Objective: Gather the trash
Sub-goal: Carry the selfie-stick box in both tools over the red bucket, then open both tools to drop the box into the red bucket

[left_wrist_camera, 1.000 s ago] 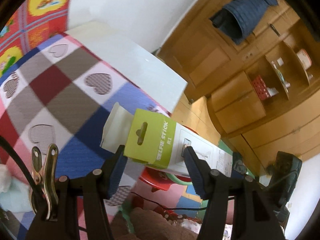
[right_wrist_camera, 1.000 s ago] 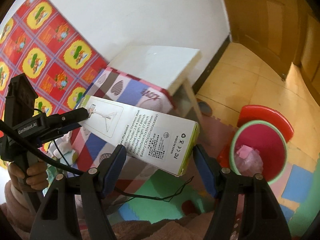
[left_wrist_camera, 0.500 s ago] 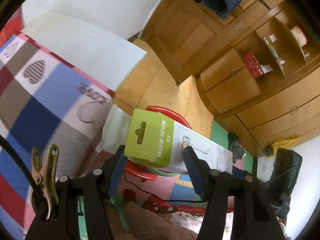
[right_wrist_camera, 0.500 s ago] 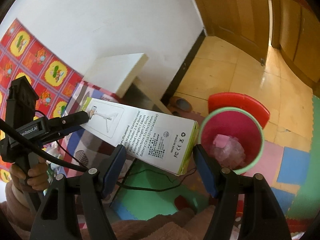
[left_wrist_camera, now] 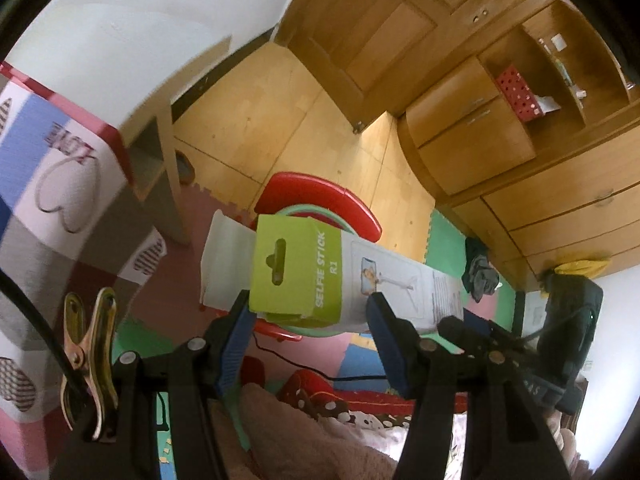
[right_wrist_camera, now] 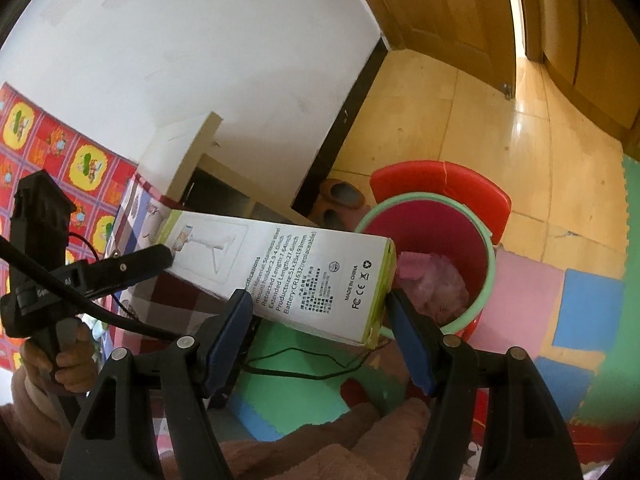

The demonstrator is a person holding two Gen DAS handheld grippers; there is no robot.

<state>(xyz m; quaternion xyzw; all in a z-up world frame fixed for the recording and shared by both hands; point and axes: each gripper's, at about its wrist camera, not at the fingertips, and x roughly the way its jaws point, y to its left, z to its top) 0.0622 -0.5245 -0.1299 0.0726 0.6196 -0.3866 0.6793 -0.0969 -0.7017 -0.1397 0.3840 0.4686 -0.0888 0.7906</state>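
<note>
Two handheld grippers clamp a long white-and-green selfie stick box point(right_wrist_camera: 280, 276) between them in mid-air: the left gripper point(left_wrist_camera: 308, 312) pinches its green hanger-tab end, while the right gripper point(right_wrist_camera: 318, 312) grips the opposite end, printed with specifications. The box hangs level just above and to the near left of a red bin with a green rim point(right_wrist_camera: 486, 240), which holds crumpled pink trash point(right_wrist_camera: 434, 280) and stands on coloured foam floor tiles point(right_wrist_camera: 532, 300) near a wooden cabinet point(left_wrist_camera: 520, 128).

A smooth cardboard box point(right_wrist_camera: 280, 272) is catching light above a shiny plastic bin point(right_wrist_camera: 486, 264), glossy wooden floor point(right_wrist_camera: 440, 120) and matt foam mats point(right_wrist_camera: 532, 292).
</note>
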